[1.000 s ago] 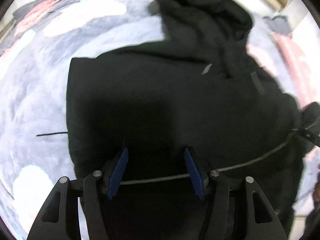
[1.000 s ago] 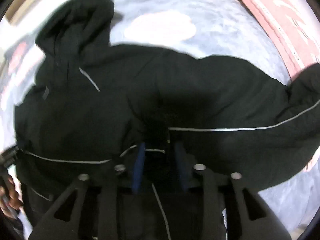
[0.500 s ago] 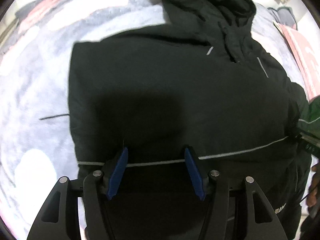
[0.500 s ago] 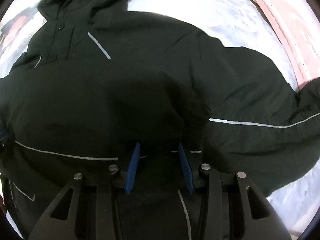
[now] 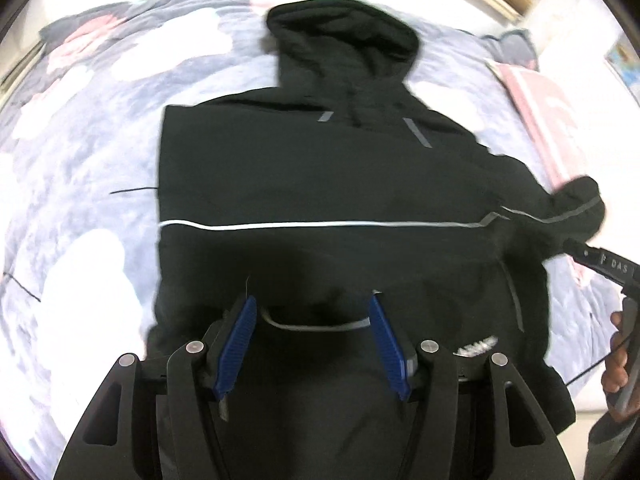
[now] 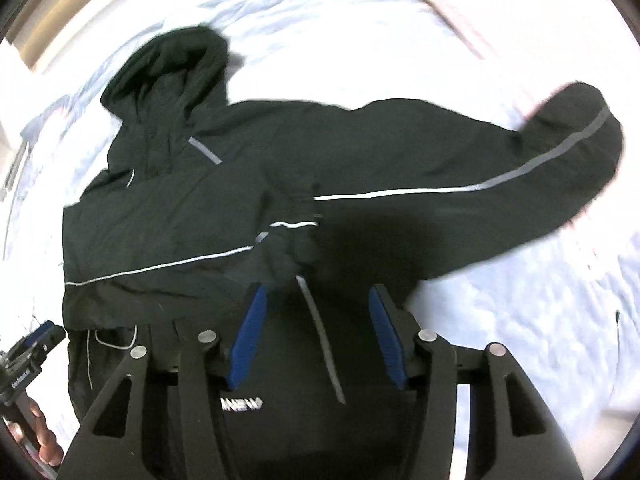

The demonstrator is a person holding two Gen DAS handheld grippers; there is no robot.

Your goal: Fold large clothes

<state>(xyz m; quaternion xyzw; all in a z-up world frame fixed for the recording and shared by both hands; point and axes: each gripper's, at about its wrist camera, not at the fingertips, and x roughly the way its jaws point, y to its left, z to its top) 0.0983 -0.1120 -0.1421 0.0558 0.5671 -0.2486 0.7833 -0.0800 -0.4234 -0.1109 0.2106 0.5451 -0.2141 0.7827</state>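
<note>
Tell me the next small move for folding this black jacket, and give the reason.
Probably bring the right gripper, whose jaws have just been opening with nothing pinched, over to the outstretched sleeve and fold it across the chest. The jacket lies flat on the bedspread, hood up top; that sleeve alone sticks out. The left gripper is open too.

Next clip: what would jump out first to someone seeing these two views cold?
A big black hooded jacket with thin reflective stripes fills the middle, spread flat on a grey blanket with pink and white patches. Its hood lies at the far end, and one sleeve stretches out to the right in the right wrist view. At the bottom of each view a blue-padded claw stands open above the fabric, left claw and right claw.
</note>
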